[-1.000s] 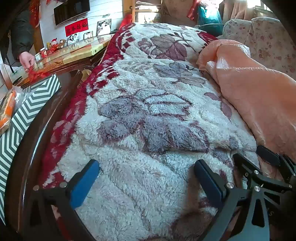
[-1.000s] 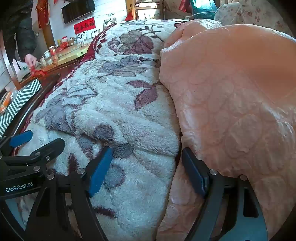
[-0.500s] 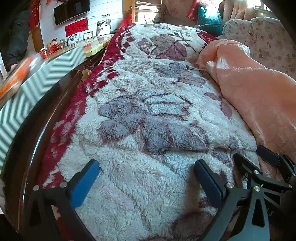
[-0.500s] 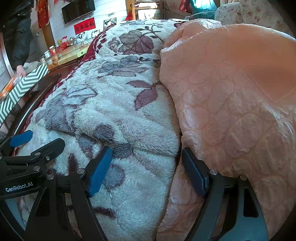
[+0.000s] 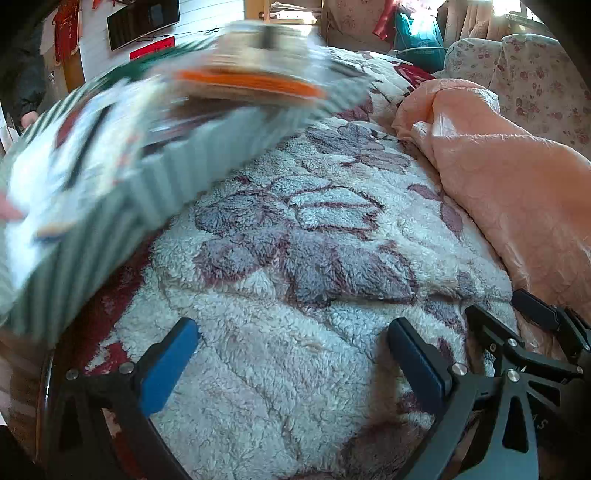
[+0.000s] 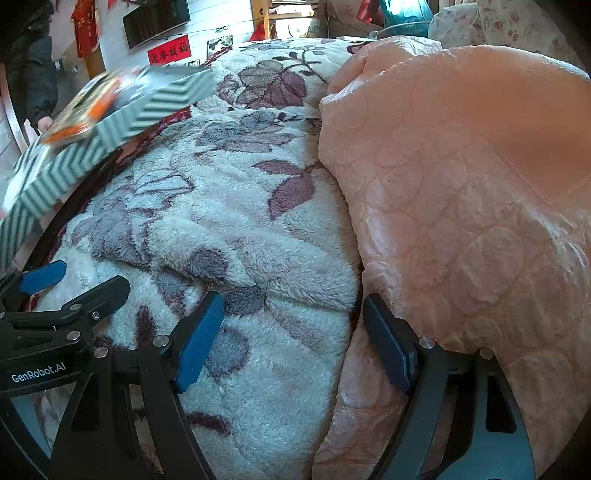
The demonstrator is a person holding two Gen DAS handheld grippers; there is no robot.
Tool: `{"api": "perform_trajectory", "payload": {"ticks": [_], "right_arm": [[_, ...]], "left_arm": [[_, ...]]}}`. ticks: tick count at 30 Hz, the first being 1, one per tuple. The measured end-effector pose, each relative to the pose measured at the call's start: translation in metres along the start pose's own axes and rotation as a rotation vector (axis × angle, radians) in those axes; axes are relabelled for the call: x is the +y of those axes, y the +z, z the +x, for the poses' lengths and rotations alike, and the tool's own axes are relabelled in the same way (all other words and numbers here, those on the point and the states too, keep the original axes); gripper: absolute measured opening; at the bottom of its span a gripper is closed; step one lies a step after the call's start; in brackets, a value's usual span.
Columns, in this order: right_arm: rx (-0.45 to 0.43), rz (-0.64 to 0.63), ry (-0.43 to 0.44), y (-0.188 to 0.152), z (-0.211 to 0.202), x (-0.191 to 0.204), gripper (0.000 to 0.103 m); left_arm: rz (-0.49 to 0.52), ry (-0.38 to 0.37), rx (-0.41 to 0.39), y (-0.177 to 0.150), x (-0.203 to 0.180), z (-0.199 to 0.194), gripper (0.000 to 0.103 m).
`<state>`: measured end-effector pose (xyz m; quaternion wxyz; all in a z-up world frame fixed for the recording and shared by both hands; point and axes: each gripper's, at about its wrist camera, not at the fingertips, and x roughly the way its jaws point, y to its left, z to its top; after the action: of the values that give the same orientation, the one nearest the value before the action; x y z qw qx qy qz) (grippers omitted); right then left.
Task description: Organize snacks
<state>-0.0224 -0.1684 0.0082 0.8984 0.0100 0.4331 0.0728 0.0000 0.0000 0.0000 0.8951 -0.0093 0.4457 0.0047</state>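
A chevron-striped green and white box holding snack packs, one of them orange, is in the air at the upper left of the left wrist view, blurred by motion. It also shows in the right wrist view, with an orange pack on top. A person's hand at the left edge carries it. My left gripper is open and empty over the floral fleece blanket. My right gripper is open and empty at the seam between the fleece and the peach quilt.
A dark wooden bed rail runs along the left side. A peach quilt lies bunched at the right. Behind are a floral sofa, a wall television and a person in dark clothes.
The striped box of snacks has swung up from beside the bed rail and in over the blanket, toward the grippers. Both grippers have stayed still and open.
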Motion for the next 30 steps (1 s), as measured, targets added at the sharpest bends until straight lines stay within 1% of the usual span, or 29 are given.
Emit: {"api": "perform_trajectory", "payload": {"ticks": [21,22,23,30], "right_arm": [[0.003,0.004,0.004,0.0008,0.0013,0.0003,0.079],[-0.008,-0.007,-0.004,-0.0012,0.0033,0.0025,0.080],[0.002,-0.001,0.002,0.0005,0.0016,0.0023,0.080],[0.004,0.001,0.002,0.0002,0.0031,0.0042,0.080]], "left_arm": [[0.001,0.001,0.000,0.0000,0.0000,-0.0001,0.103],[0.001,0.001,0.000,0.0000,0.0000,-0.0001,0.103],[0.004,0.003,0.001,-0.0004,-0.0005,0.0005,0.103],[0.003,0.001,0.001,-0.0013,-0.0020,0.0023,0.103]]}}
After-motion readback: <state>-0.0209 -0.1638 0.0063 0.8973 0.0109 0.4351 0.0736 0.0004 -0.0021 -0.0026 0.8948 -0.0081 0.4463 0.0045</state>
